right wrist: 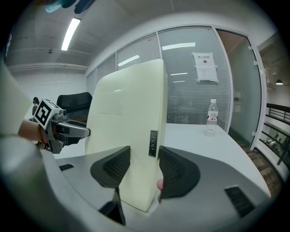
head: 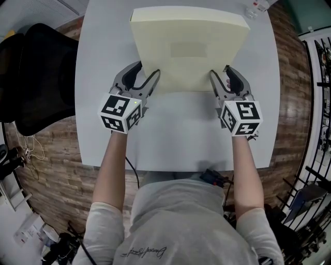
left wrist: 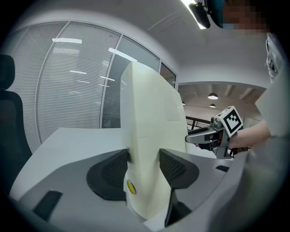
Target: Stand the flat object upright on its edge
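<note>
A thick cream slab (head: 189, 52) rests with its near lower edge on the grey table (head: 181, 140) and leans up away from me. My left gripper (head: 147, 71) is shut on its near left corner, and my right gripper (head: 220, 72) is shut on its near right corner. In the left gripper view the slab (left wrist: 149, 136) stands upright between the dark pads (left wrist: 115, 170), with the left gripper (left wrist: 144, 168) clamped on it and the right gripper (left wrist: 213, 136) beyond. In the right gripper view the slab (right wrist: 131, 136) rises between the pads (right wrist: 174, 170) of the right gripper (right wrist: 144, 168), and the left gripper (right wrist: 68, 129) shows at the far side.
A black office chair (head: 36, 77) stands left of the table. A clear water bottle (right wrist: 211, 117) stands on the table's far right corner (head: 256, 8). Glass walls with blinds close off the room behind. Metal racks (head: 320, 103) line the right side.
</note>
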